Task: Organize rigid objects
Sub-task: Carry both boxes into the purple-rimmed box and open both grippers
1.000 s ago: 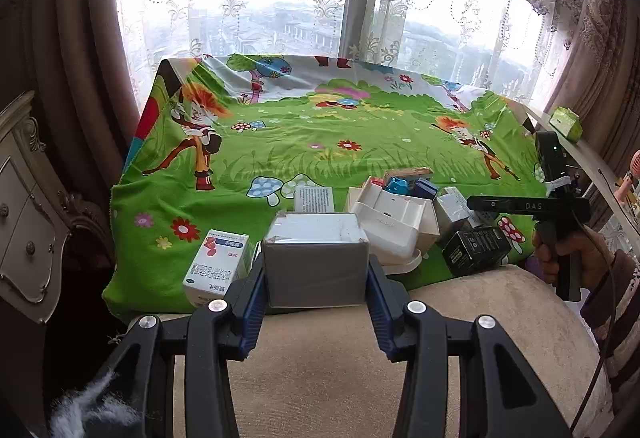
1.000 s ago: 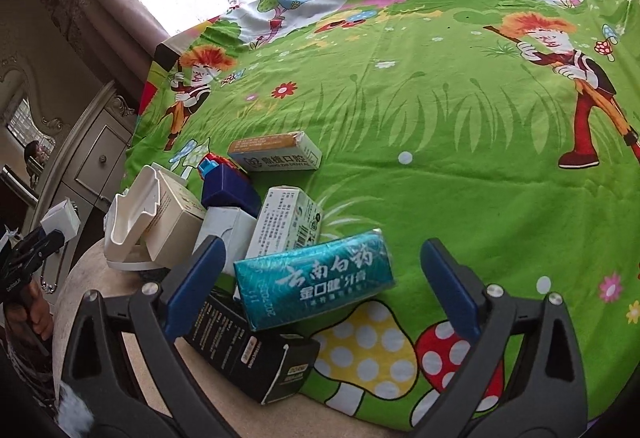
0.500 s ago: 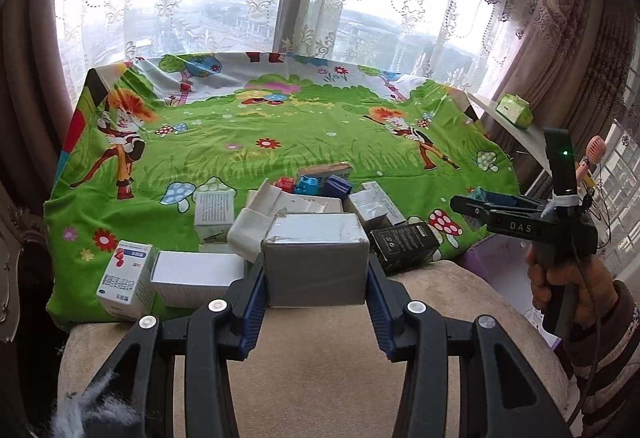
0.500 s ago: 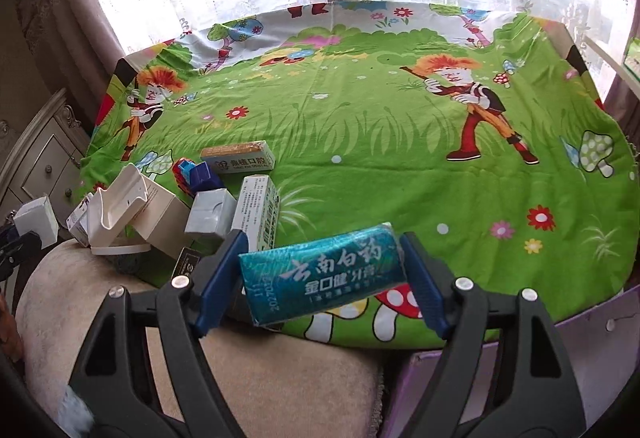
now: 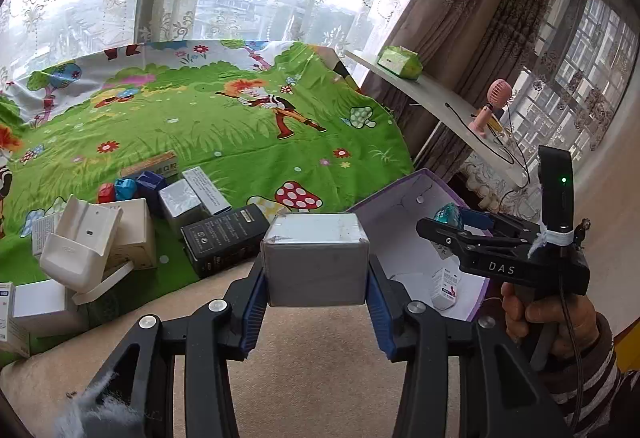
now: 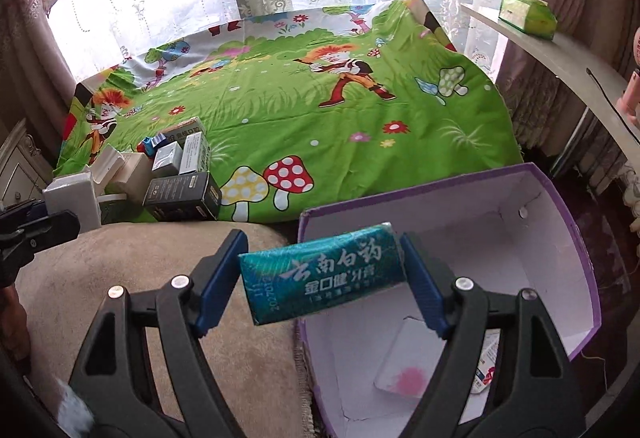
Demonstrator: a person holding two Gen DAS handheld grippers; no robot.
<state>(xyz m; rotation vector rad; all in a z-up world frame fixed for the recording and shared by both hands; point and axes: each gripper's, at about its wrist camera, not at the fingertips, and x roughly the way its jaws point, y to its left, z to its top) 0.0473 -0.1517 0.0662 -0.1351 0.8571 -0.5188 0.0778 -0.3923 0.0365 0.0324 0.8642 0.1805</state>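
My left gripper (image 5: 316,280) is shut on a grey box (image 5: 318,262) and holds it above the beige cushion, just left of the purple storage box (image 5: 404,217). My right gripper (image 6: 324,280) is shut on a teal toothpaste box (image 6: 322,276) and holds it over the near left corner of the purple storage box (image 6: 576,238). The right gripper (image 5: 452,224) also shows in the left wrist view, over the box. A small white box (image 5: 444,288) lies inside the storage box.
Several boxes are piled at the near edge of the green cartoon cloth (image 5: 224,125), among them a black box (image 5: 226,238) and a white holder (image 5: 80,246). A shelf (image 6: 560,49) with a green tissue pack (image 6: 526,15) runs along the right. A pink fan (image 5: 494,103) stands there.
Both grippers have swung right with their boxes, away from the pile on the cloth and towards the purple storage box. The right gripper closed on the toothpaste box and lifted it.
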